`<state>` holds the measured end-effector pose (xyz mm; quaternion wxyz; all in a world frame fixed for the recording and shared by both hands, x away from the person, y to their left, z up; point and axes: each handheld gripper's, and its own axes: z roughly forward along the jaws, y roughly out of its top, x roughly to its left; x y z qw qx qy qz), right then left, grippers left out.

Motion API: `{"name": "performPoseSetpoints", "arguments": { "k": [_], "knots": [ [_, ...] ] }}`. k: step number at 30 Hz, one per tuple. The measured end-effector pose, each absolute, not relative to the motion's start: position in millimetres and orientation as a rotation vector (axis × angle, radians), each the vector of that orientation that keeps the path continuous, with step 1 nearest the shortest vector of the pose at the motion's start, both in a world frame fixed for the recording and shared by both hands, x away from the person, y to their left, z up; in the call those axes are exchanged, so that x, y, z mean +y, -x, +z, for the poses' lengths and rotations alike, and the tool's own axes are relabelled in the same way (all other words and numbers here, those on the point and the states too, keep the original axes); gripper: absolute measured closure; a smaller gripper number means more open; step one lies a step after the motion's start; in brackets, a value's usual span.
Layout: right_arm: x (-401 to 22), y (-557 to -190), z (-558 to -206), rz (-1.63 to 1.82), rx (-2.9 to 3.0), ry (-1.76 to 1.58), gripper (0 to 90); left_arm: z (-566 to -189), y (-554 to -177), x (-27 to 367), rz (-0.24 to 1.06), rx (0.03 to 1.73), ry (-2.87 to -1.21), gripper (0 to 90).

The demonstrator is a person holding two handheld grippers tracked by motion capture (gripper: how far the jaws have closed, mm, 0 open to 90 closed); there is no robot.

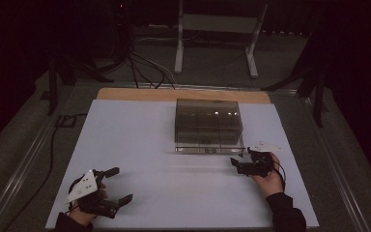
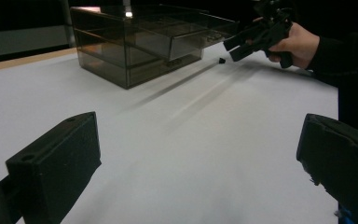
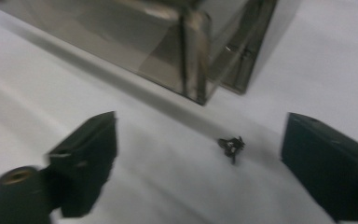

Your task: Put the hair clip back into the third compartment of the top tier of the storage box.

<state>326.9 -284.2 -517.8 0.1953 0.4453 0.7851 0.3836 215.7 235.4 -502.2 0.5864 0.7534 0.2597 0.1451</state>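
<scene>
The small black piece (image 3: 231, 146) lies on the white table (image 1: 140, 140), just off the front right corner of the smoked plastic drawer box (image 1: 208, 122), whose lower drawer (image 1: 208, 146) is pulled partway out. It looks like a tiny cluster of prongs, too blurred to name. Judging by its size, it is very light, stiff and easily flicked away; the best hold is probably a pinch across its body with the jaw tips low against the table.

The right hand-held gripper (image 1: 236, 166) hovers just beside it, jaws spread wide with the piece between them and nearer its right jaw. The left hand-held gripper (image 1: 118, 184) rests well apart at the near left of the table, jaws also wide and empty.

Room is tight toward the box corner and the drawer's lip, which the jaws could knock. Toward the near edge and left the table is bare and open; the right edge lies near the hand (image 1: 270, 180).
</scene>
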Motion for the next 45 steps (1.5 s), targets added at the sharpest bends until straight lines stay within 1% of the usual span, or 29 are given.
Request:
{"name": "performPoseSetpoints", "arguments": {
  "k": [5, 7, 9, 11, 13, 18, 20, 23, 26, 27, 28, 29, 30, 31, 33, 45],
  "knots": [
    [-286.5, -333.2, -522.4, 1.048, 2.211, -1.31, 25.8, -502.2, -215.8, 235.5, 0.336, 0.608, -1.751, 0.6],
    [-287.2, -334.3, -521.7, 1.035, 2.212, -1.305, 31.5, -502.0, -216.0, 235.3, 0.335, 0.605, -1.75, 0.6],
    [-287.5, -335.3, -521.8, 1.002, 2.225, -1.295, 40.2, -502.1, -215.9, 235.4, 0.335, 0.608, -1.752, 0.6],
    [-287.4, -335.7, -522.5, 0.99, 2.233, -1.293, 42.0, -502.2, -215.6, 235.4, 0.336, 0.608, -1.751, 0.6],
    [-286.9, -337.1, -524.1, 0.972, 2.244, -1.276, 46.5, -501.9, -215.7, 235.5, 0.337, 0.605, -1.751, 0.6],
    [-285.9, -339.3, -523.2, 0.959, 2.232, -1.263, 52.0, -502.0, -215.7, 235.6, 0.338, 0.607, -1.753, 0.6],
    [-285.3, -340.1, -523.2, 0.953, 2.235, -1.257, 55.6, -502.1, -215.8, 235.6, 0.337, 0.609, -1.752, 0.6],
    [-284.9, -341.4, -523.6, 0.952, 2.239, -1.259, 58.1, -502.5, -215.7, 235.8, 0.339, 0.61, -1.756, 0.6],
    [-284.3, -343.6, -524.6, 0.942, 2.251, -1.265, 63.5, -502.5, -216.3, 235.7, 0.337, 0.611, -1.755, 0.6],
    [-284.3, -343.6, -524.6, 0.942, 2.251, -1.265, 63.5, -502.6, -216.3, 235.7, 0.336, 0.612, -1.755, 0.6],
    [-284.5, -344.5, -524.5, 0.944, 2.253, -1.272, 67.0, -502.9, -216.0, 235.5, 0.337, 0.612, -1.758, 0.6],
    [-284.5, -344.5, -524.5, 0.944, 2.253, -1.272, 67.0, -502.9, -216.0, 235.5, 0.337, 0.612, -1.758, 0.6],
    [-284.5, -344.8, -524.3, 0.945, 2.254, -1.274, 69.5, -502.9, -216.0, 235.5, 0.337, 0.612, -1.758, 0.6],
    [-285.1, -345.7, -523.8, 0.943, 2.254, -1.285, 73.8, -502.9, -216.3, 235.4, 0.336, 0.611, -1.758, 0.6],
    [-286.7, -346.7, -523.9, 0.953, 2.249, -1.305, 75.5, -503.0, -216.0, 235.5, 0.338, 0.612, -1.76, 0.6],
    [-287.9, -345.3, -521.3, 0.972, 2.241, -1.324, 76.6, -503.2, -216.1, 235.3, 0.338, 0.611, -1.764, 0.6]
  ]
}}
